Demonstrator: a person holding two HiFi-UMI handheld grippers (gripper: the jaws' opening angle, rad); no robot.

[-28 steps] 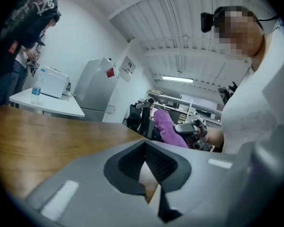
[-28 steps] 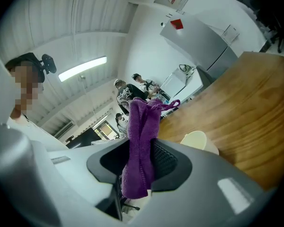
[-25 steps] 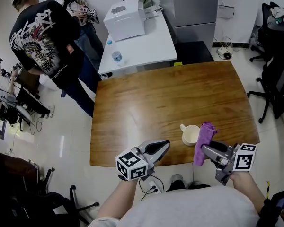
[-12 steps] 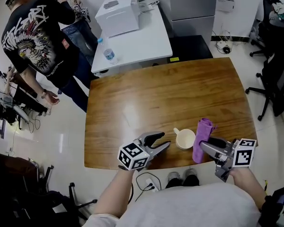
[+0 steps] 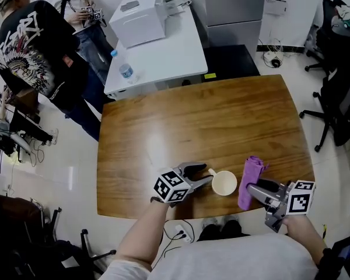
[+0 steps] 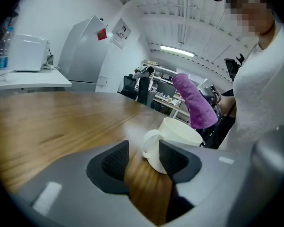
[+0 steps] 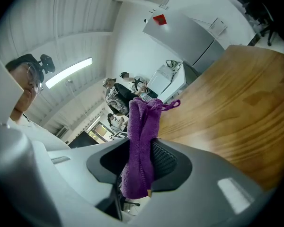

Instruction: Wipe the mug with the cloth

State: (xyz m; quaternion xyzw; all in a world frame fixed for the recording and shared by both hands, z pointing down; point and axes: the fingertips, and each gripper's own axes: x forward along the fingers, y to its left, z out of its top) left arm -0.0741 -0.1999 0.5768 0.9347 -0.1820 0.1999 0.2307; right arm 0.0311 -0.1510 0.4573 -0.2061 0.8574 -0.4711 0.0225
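Observation:
A cream mug stands near the front edge of the wooden table, its handle turned to the left. My left gripper is at that handle with its jaws opening. In the left gripper view the mug has its handle just between the fingertips of my left gripper, and the pads do not press on it. My right gripper sits right of the mug, shut on a purple cloth. The cloth stands up out of the right gripper and also shows beyond the mug as the cloth.
A white table behind the wooden one carries a white box and a water bottle. Two people stand at the far left. An office chair is at the right.
My left gripper has moved right up to the mug's handle and its jaws have gone from shut to open. The right gripper still holds the cloth beside the mug.

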